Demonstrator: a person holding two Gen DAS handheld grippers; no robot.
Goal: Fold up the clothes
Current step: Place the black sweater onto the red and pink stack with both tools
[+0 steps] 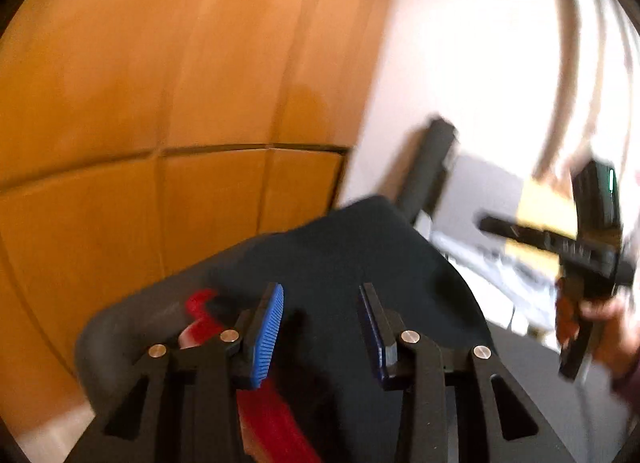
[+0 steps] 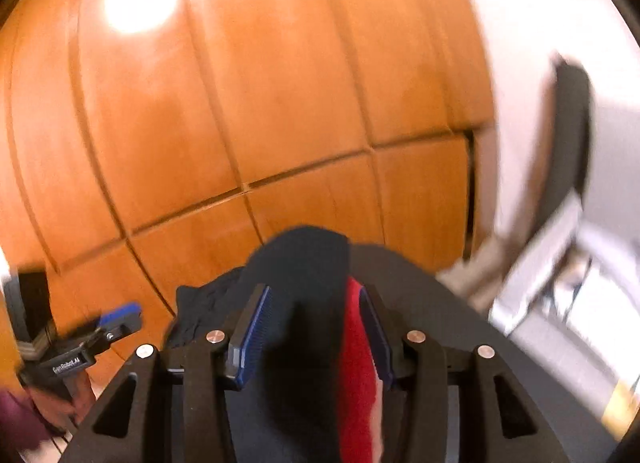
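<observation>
Right claw (image 2: 316, 337) grasps a navy-and-red garment (image 2: 316, 263) bunched between its pads; left claw (image 1: 322, 329) hangs released over the same cloth, before wooden panels (image 1: 160, 83).

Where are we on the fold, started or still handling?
Nothing looks folded yet. In hand: the dark garment with its red part sits bunched between the fingers of the right hand-held gripper, raised in front of the wooden wall; the frames are blurred. The left hand-held gripper is open, with the garment lying behind its fingers. Left to do: lay it flat and make every fold.
</observation>
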